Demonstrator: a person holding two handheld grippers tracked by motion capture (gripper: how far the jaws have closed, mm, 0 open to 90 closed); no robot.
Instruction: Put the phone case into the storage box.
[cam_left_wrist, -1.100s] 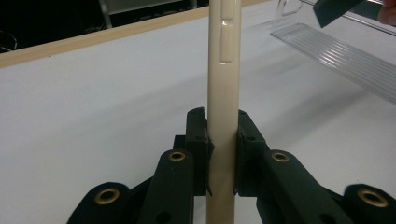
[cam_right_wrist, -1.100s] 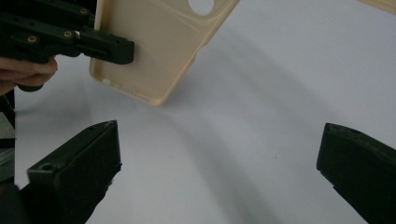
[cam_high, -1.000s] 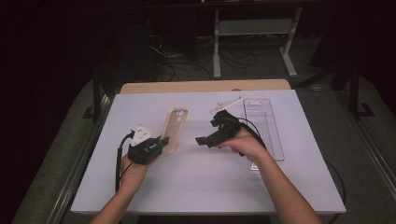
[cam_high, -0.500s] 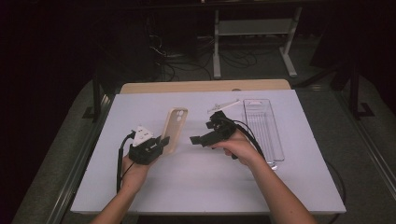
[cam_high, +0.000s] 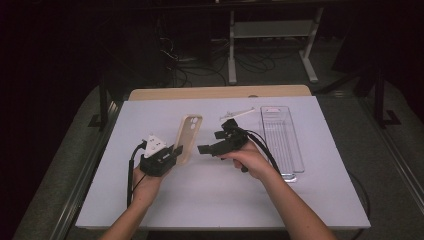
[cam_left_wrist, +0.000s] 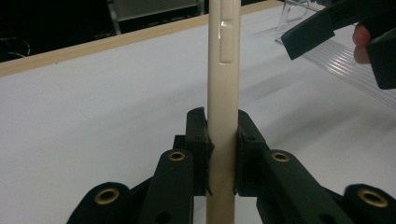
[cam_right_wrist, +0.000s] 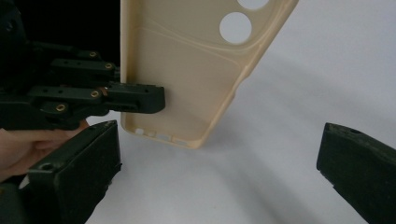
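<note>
Two claws are at work over the white surface (cam_high: 300, 190), and one already has its job done: the left claw (cam_high: 176, 150) pinches the near end of a cream phone case (cam_high: 189, 137), its pads pressed on either side of the case's thin edge (cam_left_wrist: 223, 140). The case hangs above the surface left of the middle, its camera holes at the far end and its hollow side turned toward the right claw (cam_high: 202, 148).

That right claw is spread wide and grips nothing. In its own view the case (cam_right_wrist: 187, 70) stands ahead of the gap between the jaws, not yet between them. So the lifting and presenting of the case looks finished, while the second hold on it is, as I judge it, the step in hand and not yet made. Whatever follows that, a hand-over or a fitting, is all left to do.

One container lies on the surface: a long clear plastic tray (cam_high: 281, 140) at the right, just beyond the right hand. It appears empty, though its clear walls make that hard to tell. A small white piece (cam_high: 239, 113) lies just left of the tray's far end, too small to identify.
</note>
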